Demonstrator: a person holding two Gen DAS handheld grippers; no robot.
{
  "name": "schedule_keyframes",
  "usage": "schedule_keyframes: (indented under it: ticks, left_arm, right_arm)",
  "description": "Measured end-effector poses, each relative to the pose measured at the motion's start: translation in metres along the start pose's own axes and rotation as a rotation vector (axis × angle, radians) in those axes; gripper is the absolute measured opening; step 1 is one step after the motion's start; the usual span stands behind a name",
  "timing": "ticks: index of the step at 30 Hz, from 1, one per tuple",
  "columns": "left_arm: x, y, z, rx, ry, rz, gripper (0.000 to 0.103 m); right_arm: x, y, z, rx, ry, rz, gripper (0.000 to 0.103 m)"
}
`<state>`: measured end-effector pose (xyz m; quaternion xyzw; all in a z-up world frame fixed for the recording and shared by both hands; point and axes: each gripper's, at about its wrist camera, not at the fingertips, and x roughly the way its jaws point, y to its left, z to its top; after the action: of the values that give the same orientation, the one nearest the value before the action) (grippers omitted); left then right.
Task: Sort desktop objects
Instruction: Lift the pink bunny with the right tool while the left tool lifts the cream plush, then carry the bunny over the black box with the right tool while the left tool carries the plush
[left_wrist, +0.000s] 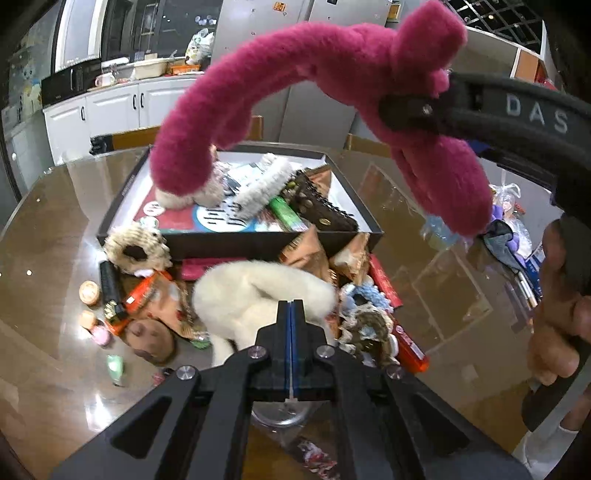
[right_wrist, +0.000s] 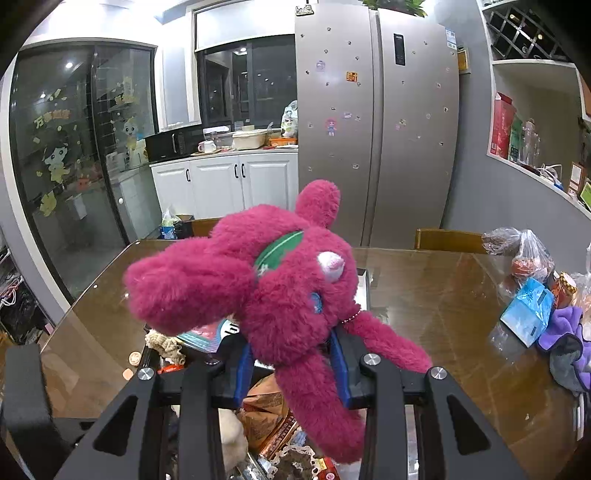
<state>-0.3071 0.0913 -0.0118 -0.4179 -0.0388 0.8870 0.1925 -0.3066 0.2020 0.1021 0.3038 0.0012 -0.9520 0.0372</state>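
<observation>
My right gripper (right_wrist: 291, 360) is shut on a magenta plush toy (right_wrist: 280, 291) and holds it in the air above the table; the toy also shows high in the left wrist view (left_wrist: 295, 74), hanging over a black box (left_wrist: 258, 240) filled with several items. My left gripper (left_wrist: 291, 310) is shut and empty, its tips just over a cream plush toy (left_wrist: 255, 291) lying in the pile in front of the box.
Loose items lie on the glass-topped brown table (left_wrist: 55, 229): a curly beige plush (left_wrist: 136, 247), snack packets (left_wrist: 310, 254), small jars (left_wrist: 89, 292), a red tube (left_wrist: 410, 350). Bags and cloths (right_wrist: 535, 295) sit at the right edge. Cabinets and a fridge (right_wrist: 376, 129) stand behind.
</observation>
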Motion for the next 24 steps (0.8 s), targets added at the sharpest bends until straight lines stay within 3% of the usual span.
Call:
schedule_keyframes:
  ticks: [4,6,7,8,9,10,11,14,16,20,24]
  left_arm:
    - [0.005,-0.006,-0.009,0.007,0.012,-0.004,0.002]
    - [0.006,-0.007,-0.009,-0.004,0.01,-0.025,0.012]
    - [0.006,-0.007,-0.009,-0.014,0.012,-0.038,0.028]
    - [0.006,-0.007,-0.009,-0.021,0.011,-0.056,0.049]
    - [0.005,-0.01,-0.009,-0.019,0.003,-0.072,0.062]
    - [0.005,-0.013,-0.01,-0.011,-0.002,-0.066,0.085]
    - [0.006,-0.016,-0.012,0.004,-0.005,-0.037,0.097]
    - [0.011,-0.019,-0.014,0.034,-0.003,0.057,0.097]
    - [0.012,-0.01,-0.014,-0.006,0.011,0.099,0.097]
    - [0.004,0.01,-0.016,-0.065,-0.031,0.127,0.097]
    - [0.02,0.013,-0.017,-0.053,0.027,0.11,0.097]
  right_arm:
    - [0.0,-0.003,-0.001,0.007,0.003,0.0,0.036]
    - [-0.002,-0.002,0.0,0.006,0.002,0.0,0.036]
    - [-0.002,-0.001,0.0,0.006,0.002,0.002,0.036]
    - [-0.002,-0.001,0.0,0.006,0.002,0.001,0.036]
    - [-0.002,-0.002,0.0,0.006,0.0,0.002,0.036]
    - [-0.003,-0.001,0.0,0.005,-0.002,0.004,0.036]
    - [-0.003,-0.002,0.0,0.005,-0.002,0.006,0.036]
    - [-0.003,-0.003,0.001,0.006,-0.004,0.006,0.036]
    - [-0.003,-0.003,0.002,0.006,-0.002,0.006,0.036]
    - [-0.003,-0.004,0.002,0.006,-0.005,0.004,0.036]
    - [-0.001,-0.007,0.002,0.013,-0.003,0.003,0.036]
